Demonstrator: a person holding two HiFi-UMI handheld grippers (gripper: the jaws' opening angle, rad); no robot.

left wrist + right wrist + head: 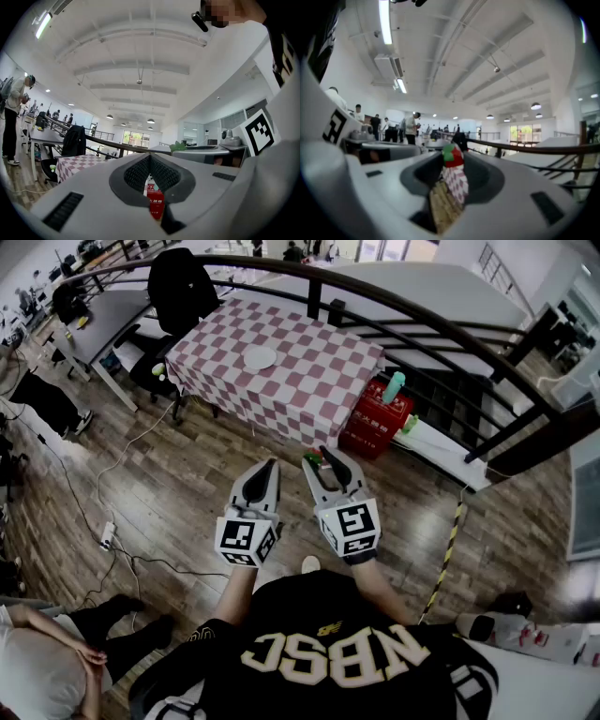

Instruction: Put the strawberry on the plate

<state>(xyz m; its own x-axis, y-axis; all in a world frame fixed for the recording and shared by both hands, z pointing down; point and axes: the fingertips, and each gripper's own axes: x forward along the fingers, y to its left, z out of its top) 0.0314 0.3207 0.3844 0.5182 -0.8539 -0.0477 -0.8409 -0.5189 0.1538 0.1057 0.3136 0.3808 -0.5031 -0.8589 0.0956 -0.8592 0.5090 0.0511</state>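
Note:
A red strawberry [313, 461] with a green top sits between the tips of my right gripper [322, 457], which is shut on it. In the right gripper view the strawberry [453, 158] shows at the jaw tips of the right gripper [452, 161]. My left gripper [273, 465] hangs beside it, shut on nothing; in its own view the left gripper [150, 157] has its jaws meeting. A white plate [260, 358] lies on the table with a red-and-white checked cloth [314, 376], well ahead of both grippers across the wooden floor.
A red box [375, 418] and a teal bottle [394, 386] stand by the table's right corner. A black curved railing [403, 307] runs behind it. A black chair [183, 287] stands at far left. Cables and a power strip [107, 535] lie on the floor; a person [47, 662] sits at lower left.

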